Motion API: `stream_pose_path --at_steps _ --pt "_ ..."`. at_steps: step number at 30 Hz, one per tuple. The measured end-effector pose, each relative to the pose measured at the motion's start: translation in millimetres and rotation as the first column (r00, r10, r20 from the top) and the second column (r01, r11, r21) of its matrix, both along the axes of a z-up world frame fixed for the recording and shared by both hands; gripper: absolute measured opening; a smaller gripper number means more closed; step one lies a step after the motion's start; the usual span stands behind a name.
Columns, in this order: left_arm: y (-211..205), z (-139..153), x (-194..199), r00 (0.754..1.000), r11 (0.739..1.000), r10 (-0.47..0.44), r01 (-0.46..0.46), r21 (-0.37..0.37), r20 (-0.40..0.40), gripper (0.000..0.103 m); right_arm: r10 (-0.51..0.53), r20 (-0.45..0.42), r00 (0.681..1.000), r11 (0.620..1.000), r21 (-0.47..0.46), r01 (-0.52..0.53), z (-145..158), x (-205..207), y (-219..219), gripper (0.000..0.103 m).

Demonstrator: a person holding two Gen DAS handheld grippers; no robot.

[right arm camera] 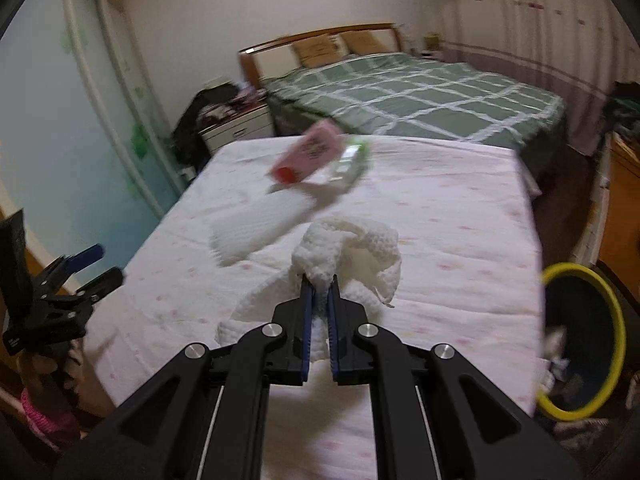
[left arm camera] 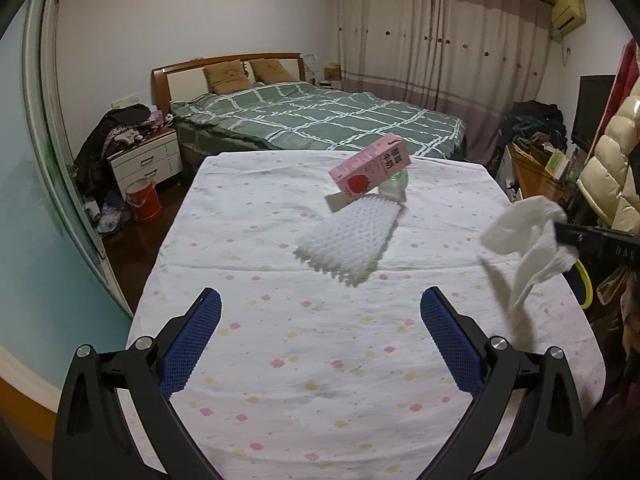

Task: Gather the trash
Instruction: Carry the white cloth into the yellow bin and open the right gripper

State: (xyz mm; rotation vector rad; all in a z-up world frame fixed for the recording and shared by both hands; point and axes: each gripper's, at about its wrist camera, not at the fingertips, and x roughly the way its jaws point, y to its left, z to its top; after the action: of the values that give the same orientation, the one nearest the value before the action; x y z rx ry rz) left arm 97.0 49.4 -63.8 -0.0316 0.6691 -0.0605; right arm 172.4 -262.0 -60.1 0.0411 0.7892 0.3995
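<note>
Partly hidden behind the pink carton (left arm camera: 370, 168), a blurry greenish item (left arm camera: 394, 186); right hand-held gripper (right arm camera: 320, 280) pinching crumpled tissue (right arm camera: 352, 252).

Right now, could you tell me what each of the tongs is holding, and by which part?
The right tongs pinch the white paper towel at a bunched fold near its middle; its ends hang loose. The left tongs stand open, holding nothing.

The paper towel (right arm camera: 352, 248) looks soft and embossed; the cloth (left arm camera: 360, 360) on the counter is matt; the pink carton (left arm camera: 370, 168) is smooth.
</note>
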Motion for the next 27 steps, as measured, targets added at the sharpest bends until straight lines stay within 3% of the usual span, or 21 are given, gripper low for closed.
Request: stream_pose_path --at_steps 10,16,27 --pt "-28 0 8 0.999 0.999 -0.050 0.050 0.007 -0.011 0.098 -0.254 0.005 0.967 0.967 -0.010 0.254 0 14 -112 0.007" --pt "-41 1 13 0.997 0.997 -0.069 0.070 0.019 -0.016 0.098 -0.385 -0.009 0.923 0.922 -0.041 0.384 -14 28 -169 0.007" --pt "-54 -5 23 0.995 0.995 -0.094 0.095 0.034 -0.045 0.098 -0.545 -0.071 0.836 0.837 -0.108 0.537 -61 56 -233 0.007"
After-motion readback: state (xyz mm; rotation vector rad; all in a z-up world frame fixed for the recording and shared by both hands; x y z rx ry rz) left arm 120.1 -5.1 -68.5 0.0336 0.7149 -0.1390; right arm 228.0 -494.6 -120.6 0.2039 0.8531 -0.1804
